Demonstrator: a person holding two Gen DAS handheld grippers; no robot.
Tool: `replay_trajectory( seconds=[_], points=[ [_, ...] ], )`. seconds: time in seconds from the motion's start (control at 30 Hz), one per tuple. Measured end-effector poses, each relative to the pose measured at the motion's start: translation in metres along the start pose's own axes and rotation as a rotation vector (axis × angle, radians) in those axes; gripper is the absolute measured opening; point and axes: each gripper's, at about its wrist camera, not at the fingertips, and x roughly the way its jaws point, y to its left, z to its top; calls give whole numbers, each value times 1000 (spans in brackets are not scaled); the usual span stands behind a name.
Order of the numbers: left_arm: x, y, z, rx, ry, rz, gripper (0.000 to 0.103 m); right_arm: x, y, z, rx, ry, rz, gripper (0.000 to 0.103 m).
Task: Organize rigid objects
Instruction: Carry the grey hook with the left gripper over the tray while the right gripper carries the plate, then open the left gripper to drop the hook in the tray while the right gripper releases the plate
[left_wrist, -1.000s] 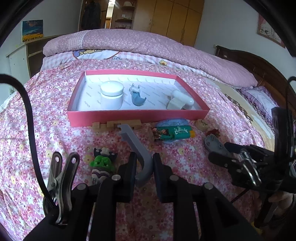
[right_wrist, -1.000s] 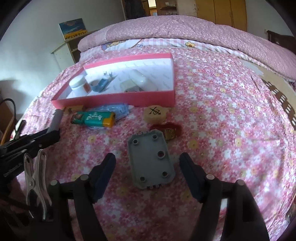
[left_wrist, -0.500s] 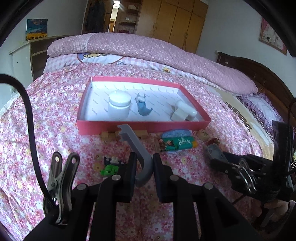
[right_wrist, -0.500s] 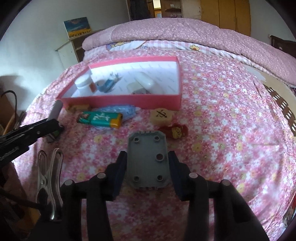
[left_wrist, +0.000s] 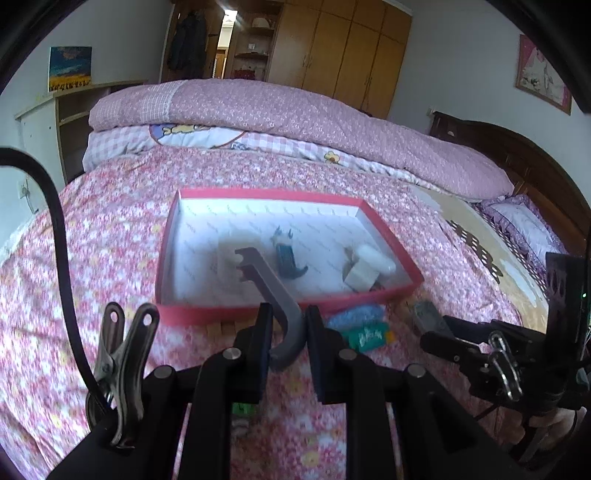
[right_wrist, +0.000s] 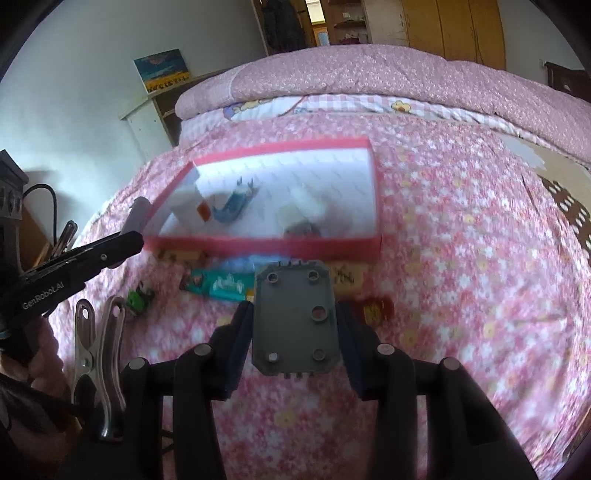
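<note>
My left gripper (left_wrist: 289, 326) is shut on the lower end of a grey curved bracket (left_wrist: 269, 280). The bracket hangs over the front wall of the pink box (left_wrist: 207, 314), its forked tip above the box floor. My right gripper (right_wrist: 293, 323) is shut on a grey plate with round holes (right_wrist: 295, 317), held above the bedspread just in front of the pink box (right_wrist: 295, 248). Inside the box lie a white jar (left_wrist: 225, 258), a blue figure (left_wrist: 288, 258) and a white block (left_wrist: 369, 267). Each view also shows the other gripper at its side.
On the flowered bedspread in front of the box lie a teal tube (right_wrist: 218, 286), a green toy (right_wrist: 138, 299), a beige disc (right_wrist: 345, 275), a small red figure (right_wrist: 376, 310) and wooden blocks (right_wrist: 177, 254). A folded duvet (left_wrist: 295, 114) lies behind and a dark headboard (left_wrist: 535, 173) stands at the right.
The right gripper closed on the grey plate and lifted it off the bedspread. Both grippers rose and moved toward the pink box, the left still carrying the bracket.
</note>
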Motion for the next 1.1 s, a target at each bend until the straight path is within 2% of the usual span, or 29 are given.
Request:
replay_trajectory(
  seconds=[0.43,1.1],
  points=[
    [35,-5,22,52,20,16,19,24,-1,40,8,-5,12,46],
    [94,13,29,16,93,43,18,76,0,71,-18,8,-60,45]
  ],
)
